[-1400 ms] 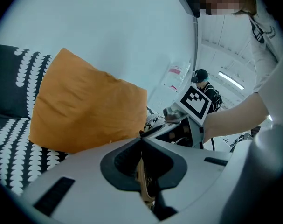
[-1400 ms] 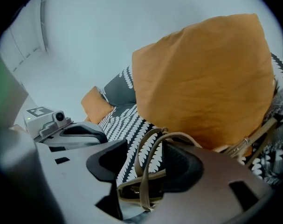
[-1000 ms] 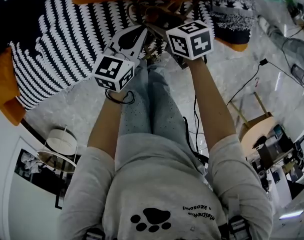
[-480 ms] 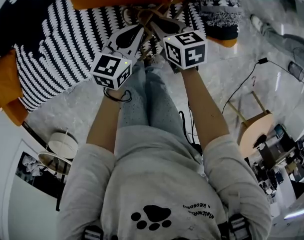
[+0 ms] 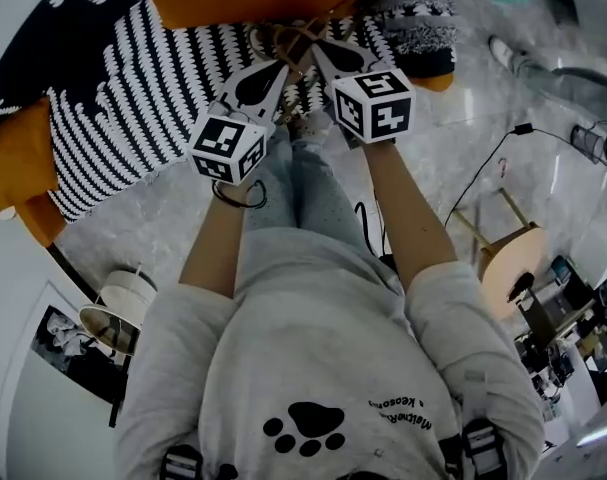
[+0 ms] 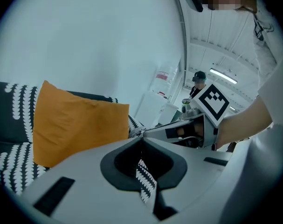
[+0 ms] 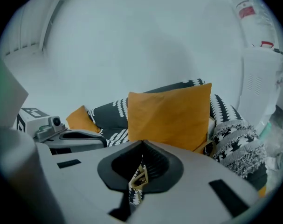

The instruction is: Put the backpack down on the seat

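My left hand-held gripper (image 6: 141,139) is clamped on a thin patterned strap (image 6: 144,181). My right hand-held gripper (image 7: 142,146) has just closed on a buckled strap (image 7: 139,178). The black-and-white knit backpack (image 7: 239,148) sits just right of the orange cushion (image 7: 171,118) on a striped sofa (image 5: 113,98), above a pale marble floor (image 5: 453,148).

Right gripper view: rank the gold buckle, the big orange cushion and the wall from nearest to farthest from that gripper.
1. Buckle: between the right gripper's jaws, which have just closed on it.
2. Big orange cushion: straight ahead, on the sofa.
3. Wall: behind the sofa, farthest back.
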### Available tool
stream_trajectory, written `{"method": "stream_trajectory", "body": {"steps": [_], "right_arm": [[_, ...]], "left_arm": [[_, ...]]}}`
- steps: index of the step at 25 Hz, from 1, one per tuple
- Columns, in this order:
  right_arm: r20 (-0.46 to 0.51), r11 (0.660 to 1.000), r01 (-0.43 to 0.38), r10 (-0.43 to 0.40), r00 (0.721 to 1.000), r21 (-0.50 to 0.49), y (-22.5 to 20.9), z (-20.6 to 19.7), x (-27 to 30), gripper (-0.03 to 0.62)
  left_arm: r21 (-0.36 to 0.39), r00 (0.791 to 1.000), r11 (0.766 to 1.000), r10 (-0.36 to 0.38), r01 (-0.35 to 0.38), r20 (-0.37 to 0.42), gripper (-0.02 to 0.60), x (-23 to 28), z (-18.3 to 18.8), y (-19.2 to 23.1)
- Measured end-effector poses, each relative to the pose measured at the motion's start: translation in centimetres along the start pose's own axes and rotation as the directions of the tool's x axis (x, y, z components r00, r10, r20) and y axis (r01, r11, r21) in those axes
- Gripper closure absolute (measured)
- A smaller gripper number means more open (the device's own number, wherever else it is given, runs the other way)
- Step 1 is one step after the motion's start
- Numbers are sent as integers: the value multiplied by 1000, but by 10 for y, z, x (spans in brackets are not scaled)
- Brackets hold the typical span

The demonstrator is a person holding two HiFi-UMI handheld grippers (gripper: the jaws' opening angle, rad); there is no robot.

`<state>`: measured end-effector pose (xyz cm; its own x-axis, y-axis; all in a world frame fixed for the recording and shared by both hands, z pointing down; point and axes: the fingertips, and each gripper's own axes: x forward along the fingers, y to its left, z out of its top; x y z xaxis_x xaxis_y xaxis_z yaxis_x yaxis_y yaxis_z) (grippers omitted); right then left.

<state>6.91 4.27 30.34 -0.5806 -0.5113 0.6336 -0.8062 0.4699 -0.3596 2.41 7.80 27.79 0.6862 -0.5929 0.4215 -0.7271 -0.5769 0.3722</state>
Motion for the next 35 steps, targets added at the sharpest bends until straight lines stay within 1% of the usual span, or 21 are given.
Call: {"method": "stream_trajectory", "body": {"steps": [4,10,16,21,29,33,35], "right_arm": [[29,1000,15,-15,999,-16,8,11,-29,561],[87,998,46,-42,995,-43,27,33,-79,561],[148,996,67,-57,987,-62,43,45,-123,562],[203,993,73,-54,978,-89,80,56,-141,562],[253,989,81,-47,966,-128,104,60,-191,562],[278,985,81,-36,960,-153,118,61,-215,562],[290,983,75,-24,957,-166,122,61,-223,562]], "left_arm": [[23,1000,1000,-1,0,17,561,-16,19,-18],[66,999,998,0,-3,47,561,-55,51,-40],[84,997,996,19,-25,79,561,-82,68,-59],[137,993,990,5,-21,116,561,-117,85,-64],[171,991,985,-25,1,135,561,-134,94,-114],[158,986,987,-33,6,164,561,-147,102,-134],[155,984,988,-25,-3,177,561,-151,105,-141]]}}
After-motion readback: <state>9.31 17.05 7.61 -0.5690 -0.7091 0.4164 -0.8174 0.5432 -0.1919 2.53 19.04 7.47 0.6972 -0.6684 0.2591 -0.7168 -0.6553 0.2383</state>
